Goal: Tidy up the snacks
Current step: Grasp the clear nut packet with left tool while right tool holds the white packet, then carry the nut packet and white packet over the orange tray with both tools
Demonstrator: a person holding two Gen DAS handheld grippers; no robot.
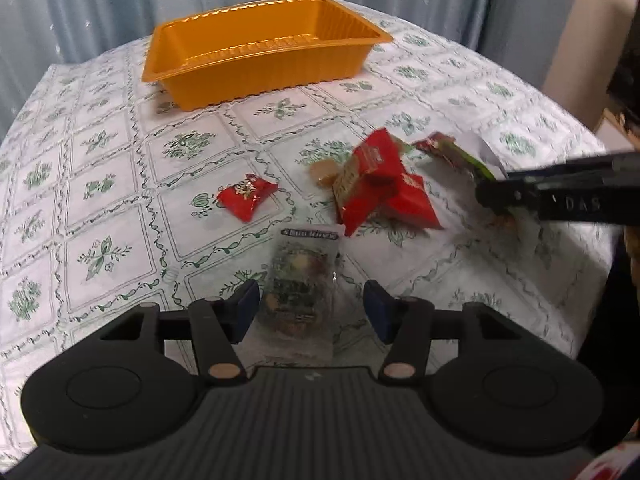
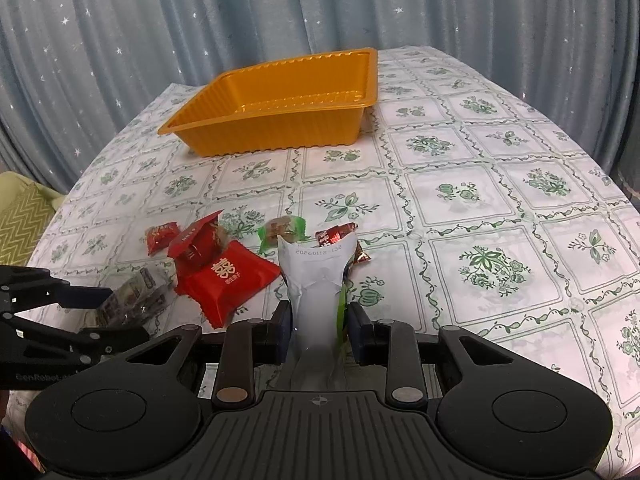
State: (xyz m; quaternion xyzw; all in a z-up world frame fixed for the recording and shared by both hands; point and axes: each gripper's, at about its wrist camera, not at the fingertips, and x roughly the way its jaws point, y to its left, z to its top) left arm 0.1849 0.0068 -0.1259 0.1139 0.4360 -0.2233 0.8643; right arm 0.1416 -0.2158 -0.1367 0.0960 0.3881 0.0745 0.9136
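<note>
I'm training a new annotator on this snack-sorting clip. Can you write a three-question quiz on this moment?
1. True or false: the orange tray already holds snacks.
2. What is the right hand-held gripper shut on? A) the white packet B) a red candy C) nothing
3. Fill in: the clear packet lies between the pads of the ____ hand-held gripper, and the right pad is not touching it.

Key: 1 false; 2 A; 3 left
</note>
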